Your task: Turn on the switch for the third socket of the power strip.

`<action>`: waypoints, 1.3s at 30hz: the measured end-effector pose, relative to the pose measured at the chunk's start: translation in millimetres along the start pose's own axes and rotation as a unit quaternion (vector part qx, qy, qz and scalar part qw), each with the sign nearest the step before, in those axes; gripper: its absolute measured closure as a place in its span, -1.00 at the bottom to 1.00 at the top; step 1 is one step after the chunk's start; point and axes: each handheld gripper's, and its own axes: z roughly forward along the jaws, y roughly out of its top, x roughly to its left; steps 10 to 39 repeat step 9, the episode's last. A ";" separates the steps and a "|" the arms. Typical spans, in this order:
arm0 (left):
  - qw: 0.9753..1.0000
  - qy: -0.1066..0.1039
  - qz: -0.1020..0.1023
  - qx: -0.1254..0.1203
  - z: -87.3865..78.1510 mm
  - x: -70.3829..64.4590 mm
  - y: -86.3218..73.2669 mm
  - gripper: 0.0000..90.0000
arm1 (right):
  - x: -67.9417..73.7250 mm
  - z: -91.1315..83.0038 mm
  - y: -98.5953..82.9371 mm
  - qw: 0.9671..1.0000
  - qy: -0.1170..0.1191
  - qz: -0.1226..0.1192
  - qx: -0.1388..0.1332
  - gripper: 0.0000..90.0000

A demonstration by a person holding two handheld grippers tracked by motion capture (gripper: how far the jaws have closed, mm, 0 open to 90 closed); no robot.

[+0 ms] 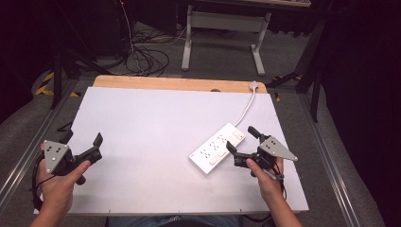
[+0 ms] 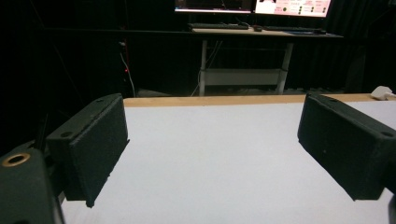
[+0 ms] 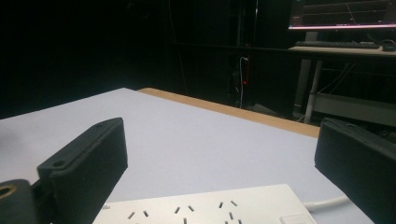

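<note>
White power strip (image 1: 218, 147) lies right of the table's (image 1: 142, 127) middle, its cord running to the far wooden edge. Just beside its near end, the right gripper (image 1: 242, 140) stands wide open, empty; its own view shows the socket slots. Well apart, the left gripper (image 1: 85, 144) hangs wide open over bare board.

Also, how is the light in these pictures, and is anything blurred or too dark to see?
High view: the white table is evenly lit and the power strip is sharp, but the room's edges are black. Left gripper view: the near jaws look soft, and the background is dark apart from bright monitors. Right gripper view: the upper left is black, and the strip is clear.
</note>
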 end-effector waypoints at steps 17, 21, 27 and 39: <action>1.000 -0.001 -0.001 -0.001 -0.2 0.5 -0.1 -0.82 | -0.3 0.9 -0.3 1.000 0.001 -0.005 0.001 -0.94; 1.000 -0.001 -0.001 -0.001 -0.2 0.5 -0.1 -0.82 | -0.3 0.9 -0.3 1.000 0.001 -0.005 0.001 -0.94; 1.000 -0.001 -0.001 -0.001 -0.2 0.5 -0.1 -0.82 | -0.3 0.9 -0.3 1.000 0.001 -0.005 0.001 -0.94; 1.000 -0.001 -0.001 -0.001 -0.2 0.5 -0.1 -0.82 | -0.3 0.9 -0.3 1.000 0.001 -0.005 0.001 -0.94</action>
